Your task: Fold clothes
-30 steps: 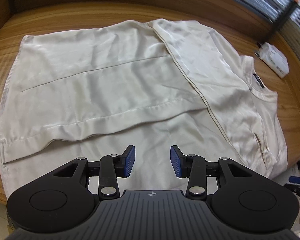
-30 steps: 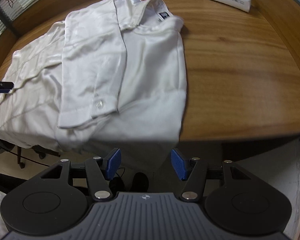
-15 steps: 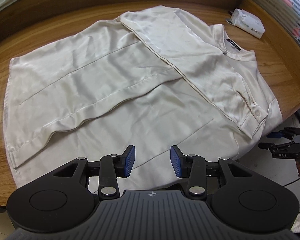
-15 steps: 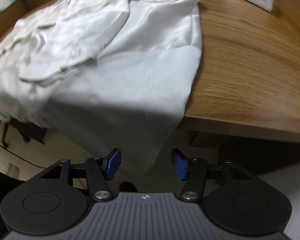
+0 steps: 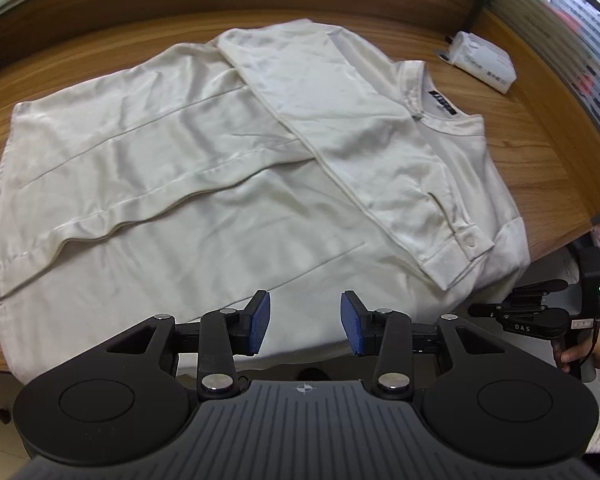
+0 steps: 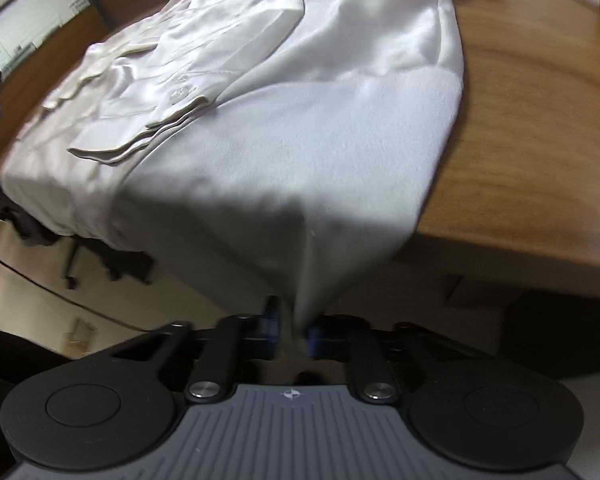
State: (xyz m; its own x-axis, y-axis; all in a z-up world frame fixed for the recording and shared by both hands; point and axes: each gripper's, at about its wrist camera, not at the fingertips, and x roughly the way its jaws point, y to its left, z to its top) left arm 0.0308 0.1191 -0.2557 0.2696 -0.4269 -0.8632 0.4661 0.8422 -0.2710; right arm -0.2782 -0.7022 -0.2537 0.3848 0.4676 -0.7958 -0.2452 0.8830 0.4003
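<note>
Right gripper (image 6: 294, 326): jaws drawn in on the hanging edge of the blouse (image 6: 300, 152); cloth rises taut from between the blue pads to the table edge. Picture is blurred here, so how deep the bite goes cannot be told.
Left gripper (image 5: 304, 322): jaws wide apart, nothing between them, poised just off the near hem that drapes over the table edge.
Blouse: cream, satiny, spread across the wooden table (image 5: 540, 152), neck label (image 5: 444, 103) toward the far right. One sleeve lies folded diagonally over the body, its buttoned cuff (image 5: 466, 240) close to the corner held by the right gripper; a long panel is folded over along the far-left side.
Step in hand, as I judge it: taking up the near overhanging edge to turn it over onto the body.
How to do it well: let the left gripper bite the hem well apart from the right one, lift both level, keep the edge stretched between them, and carry it over without dragging the folded sleeve askew. Slippery cloth, so grip firmly.
Far side: white packet (image 5: 482, 60) near the table's back right, well clear of the blouse.
</note>
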